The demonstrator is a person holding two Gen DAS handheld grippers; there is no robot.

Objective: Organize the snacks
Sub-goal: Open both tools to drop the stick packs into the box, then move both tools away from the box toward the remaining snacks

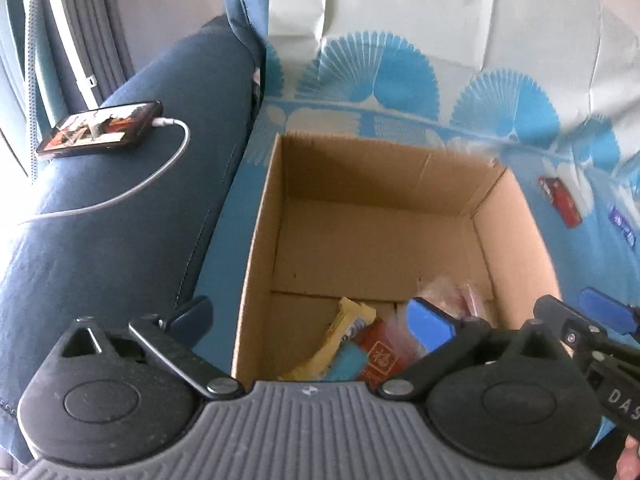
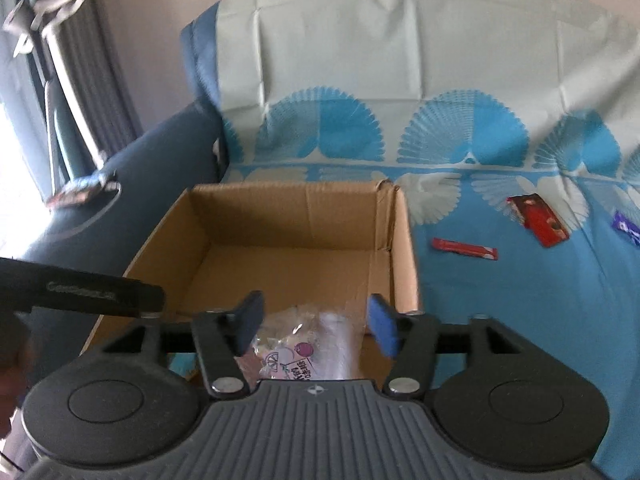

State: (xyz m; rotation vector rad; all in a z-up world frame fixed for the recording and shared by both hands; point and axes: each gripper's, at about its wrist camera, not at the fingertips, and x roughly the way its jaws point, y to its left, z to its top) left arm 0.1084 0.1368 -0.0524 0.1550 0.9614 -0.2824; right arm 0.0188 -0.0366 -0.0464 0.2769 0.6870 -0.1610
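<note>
— Two hand-held grippers are over the cardboard box (image 1: 360, 216), and both are released. Your left hand-held gripper (image 1: 312, 322) is spread wide, one pad outside the box's left wall, the other above the snacks inside.

— Is anything caught between those fingers?

— No. Below them, at the near end of the box floor, you see a yellow wrapper (image 1: 332, 340), a red packet (image 1: 380, 354) and a bit of light blue wrapper, all lying loose.

— And the right one?

— Your right hand-held gripper (image 2: 316, 328) is partly open above a clear plastic bag (image 2: 304, 348) with a pink and purple label. The bag lies on the box floor at the near right; the pads are apart from it, so you grasp nothing.

— What is left outside?

— To the right of the box, on the blue patterned sheet (image 2: 500, 320) over the sofa seat: a slim red stick pack (image 2: 464, 249) nearest the box, a flat red packet (image 2: 538, 220) farther right, and a purple wrapper (image 2: 628, 232) at the edge of view.

— And on the left?

— On the dark blue armrest (image 1: 120, 220) lies a phone (image 1: 100, 128) with its screen lit and a white cable (image 1: 160, 176) plugged in.
</note>
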